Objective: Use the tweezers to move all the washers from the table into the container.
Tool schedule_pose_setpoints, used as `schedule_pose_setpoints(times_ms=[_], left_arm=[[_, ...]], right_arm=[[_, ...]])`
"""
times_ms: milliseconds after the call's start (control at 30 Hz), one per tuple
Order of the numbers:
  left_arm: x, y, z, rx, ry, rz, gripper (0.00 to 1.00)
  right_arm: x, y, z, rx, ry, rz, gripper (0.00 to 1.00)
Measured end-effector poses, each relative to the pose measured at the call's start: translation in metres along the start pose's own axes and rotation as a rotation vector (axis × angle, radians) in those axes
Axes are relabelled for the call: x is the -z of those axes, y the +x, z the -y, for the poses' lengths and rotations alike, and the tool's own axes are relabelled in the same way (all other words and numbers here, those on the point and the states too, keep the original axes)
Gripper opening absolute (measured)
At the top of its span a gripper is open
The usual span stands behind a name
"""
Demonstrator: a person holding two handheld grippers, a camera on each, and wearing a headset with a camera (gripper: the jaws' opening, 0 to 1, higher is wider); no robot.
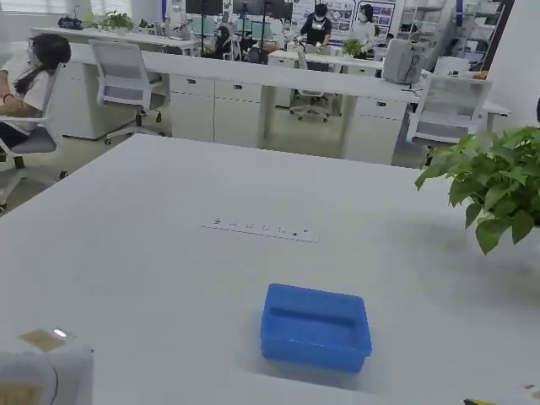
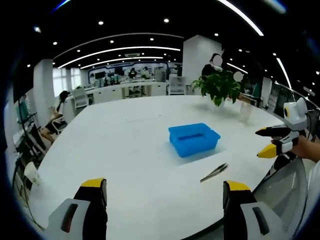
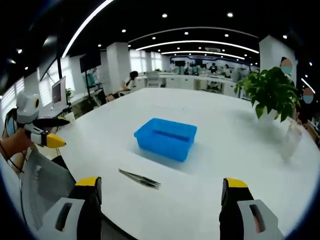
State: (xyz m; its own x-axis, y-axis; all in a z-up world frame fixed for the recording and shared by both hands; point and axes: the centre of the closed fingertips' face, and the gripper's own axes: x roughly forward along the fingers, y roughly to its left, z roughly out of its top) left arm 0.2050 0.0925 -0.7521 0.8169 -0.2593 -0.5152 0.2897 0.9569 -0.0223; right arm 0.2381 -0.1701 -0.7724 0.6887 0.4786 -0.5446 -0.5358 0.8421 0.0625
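Low in the left gripper view, left gripper [image 2: 164, 186] spread wide: two black jaws with yellow tips, well apart, nothing between them, nothing touched. Same state seen from the right gripper view, at far left: left gripper [image 3: 61, 132] held in a hand, white body, yellow tips parted, empty.

Low in the right gripper view, right gripper [image 3: 161, 183] likewise wide open, black jaws capped in yellow, gripping nothing and clear of the tabletop. From the left gripper view, at the right edge, right gripper [image 2: 265, 142] with tips apart, off the table's right rim, holding nothing.

On the table [image 1: 169, 253], broad, white, smooth and matt, with a rounded near rim: tweezers [image 2: 214, 172], thin grey metal, long and pointed, lying flat on the near side of the container, apart from it and untouched by either gripper. Also tweezers [image 3: 140, 178] between the right gripper and the container.

Near the middle of the tabletop, container [image 1: 315, 327]: bright blue plastic, rectangular, shallow, rounded corners, open top, upright. Contents not discernible. Same container [image 2: 193, 139] and container [image 3: 166, 138] beyond the tweezers.

Far right on the table, leafy green plant [image 1: 498, 181]. Beyond the container, flush strip of sockets [image 1: 261, 228] set in the tabletop.
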Motion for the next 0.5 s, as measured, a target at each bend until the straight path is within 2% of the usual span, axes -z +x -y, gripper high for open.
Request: schedule_pose_setpoints(times_ms=[300,500], left_arm=[[0.0022,-0.0041,0.0030,-0.014,0.000,0.000,0.99],[0.0014,-0.0087,0.0012,-0.020,-0.016,-0.001,0.99]], right_arm=[[0.0018,0.0009,-0.0039,-0.004,-0.035,-0.006,0.99],[-0.0005,-0.0010,-0.0020,-0.006,-0.013,0.006,0.99]])
